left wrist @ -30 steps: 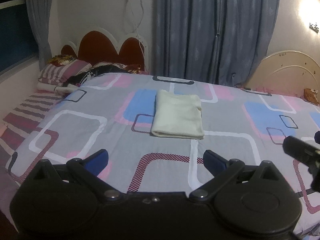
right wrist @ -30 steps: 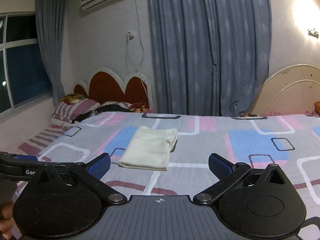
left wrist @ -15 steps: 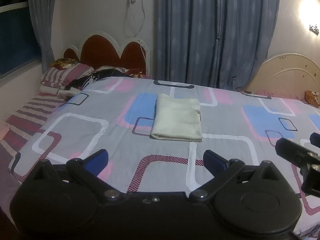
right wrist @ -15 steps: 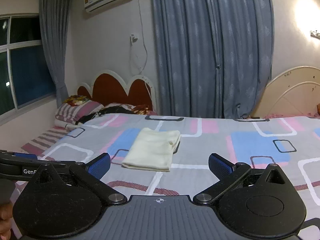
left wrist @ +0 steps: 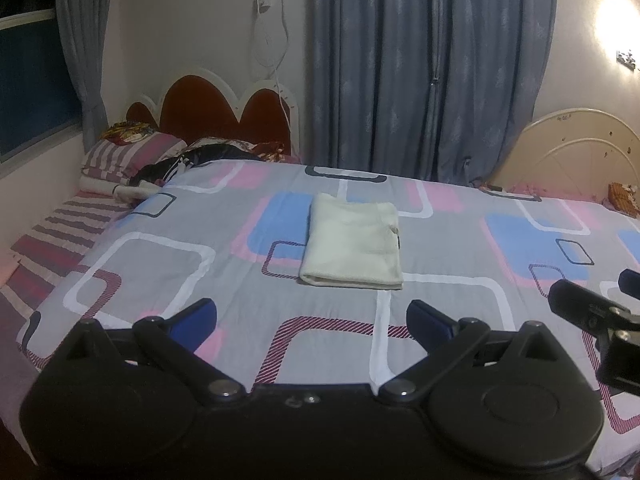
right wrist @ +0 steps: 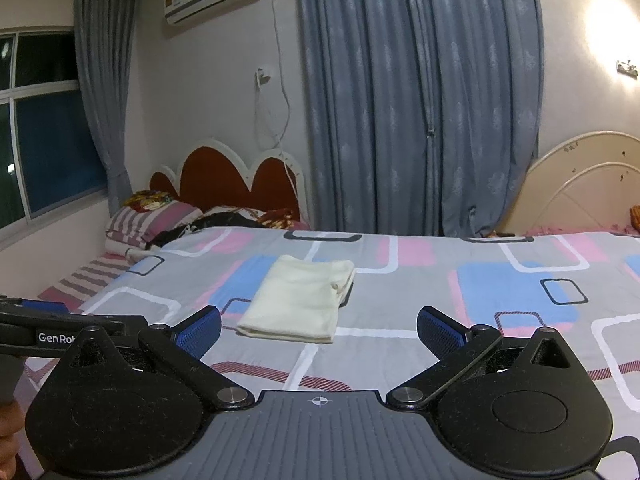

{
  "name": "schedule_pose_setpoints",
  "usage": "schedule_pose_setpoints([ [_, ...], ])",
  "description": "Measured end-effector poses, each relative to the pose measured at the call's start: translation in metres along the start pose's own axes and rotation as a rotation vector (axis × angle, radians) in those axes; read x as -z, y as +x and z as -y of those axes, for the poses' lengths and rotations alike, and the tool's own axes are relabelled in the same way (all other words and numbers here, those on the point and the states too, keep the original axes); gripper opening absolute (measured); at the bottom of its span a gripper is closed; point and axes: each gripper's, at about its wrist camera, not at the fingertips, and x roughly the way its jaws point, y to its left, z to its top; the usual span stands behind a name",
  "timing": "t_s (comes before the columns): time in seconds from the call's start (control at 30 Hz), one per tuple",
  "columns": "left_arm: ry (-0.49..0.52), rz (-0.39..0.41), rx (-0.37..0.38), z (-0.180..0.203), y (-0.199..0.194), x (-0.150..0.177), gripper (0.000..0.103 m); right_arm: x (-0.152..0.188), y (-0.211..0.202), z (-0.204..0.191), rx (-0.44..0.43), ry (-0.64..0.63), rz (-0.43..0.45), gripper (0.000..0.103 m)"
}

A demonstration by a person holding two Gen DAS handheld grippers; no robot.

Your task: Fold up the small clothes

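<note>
A cream garment (left wrist: 354, 240) lies folded into a neat rectangle on the patterned bedspread (left wrist: 160, 264); it also shows in the right wrist view (right wrist: 300, 300). My left gripper (left wrist: 312, 316) is open and empty, held back from the garment above the bed's near side. My right gripper (right wrist: 319, 326) is open and empty, also short of the garment. The right gripper's side shows at the right edge of the left wrist view (left wrist: 592, 312).
Pillows and dark clothes (left wrist: 160, 160) lie at the red headboard (left wrist: 224, 112) on the left. A cream bed end (left wrist: 568, 148) stands at the far right. Blue curtains (left wrist: 420, 68) hang behind. The bedspread (right wrist: 520, 280) stretches to the right.
Both grippers have lifted and pulled back a little from the bed, so the folded garment sits lower in both views. The garment has not moved.
</note>
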Motion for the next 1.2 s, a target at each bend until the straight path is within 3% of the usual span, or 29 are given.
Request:
schedule_pose_setpoints([
  [1.2, -0.019, -0.024, -0.012, -0.019, 0.014, -0.003, 0.101, 0.002, 0.018, -0.012, -0.010, -0.004, -0.044, 0.103],
])
